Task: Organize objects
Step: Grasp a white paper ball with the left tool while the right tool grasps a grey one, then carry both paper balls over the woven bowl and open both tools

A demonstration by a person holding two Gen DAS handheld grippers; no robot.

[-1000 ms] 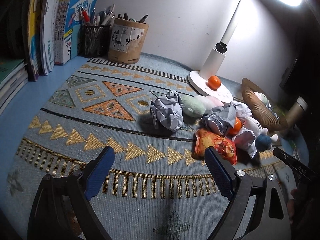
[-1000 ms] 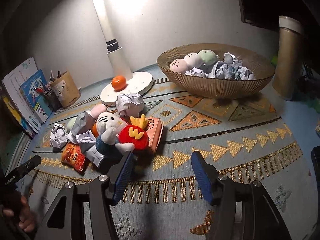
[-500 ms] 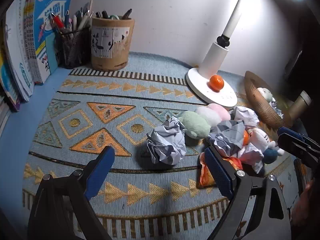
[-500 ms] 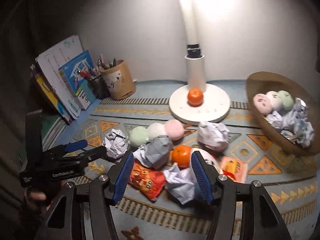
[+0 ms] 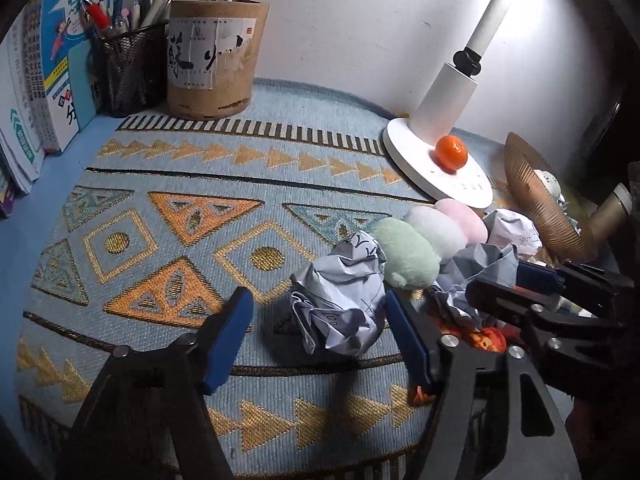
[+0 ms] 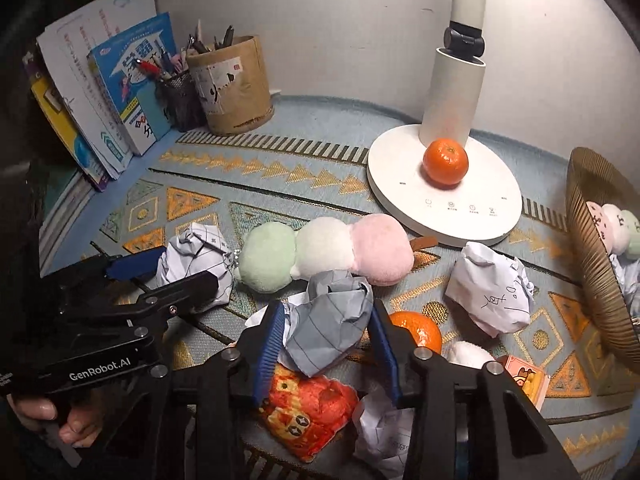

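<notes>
Near the mat's (image 5: 168,216) front, both jaws closing around paper balls: left gripper (image 5: 320,336) spread, right gripper (image 6: 326,336) pinching; next, carry both to the basket (image 6: 592,256).

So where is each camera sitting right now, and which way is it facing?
Left wrist: on the left gripper, angled down at a crumpled paper ball between its closing jaws; the right gripper shows at right.
Right wrist: on the right gripper, angled down at a grey paper ball as its jaws close; the left gripper and hand show at left.
Shared: lamp base with orange, three-ball plush.
</notes>
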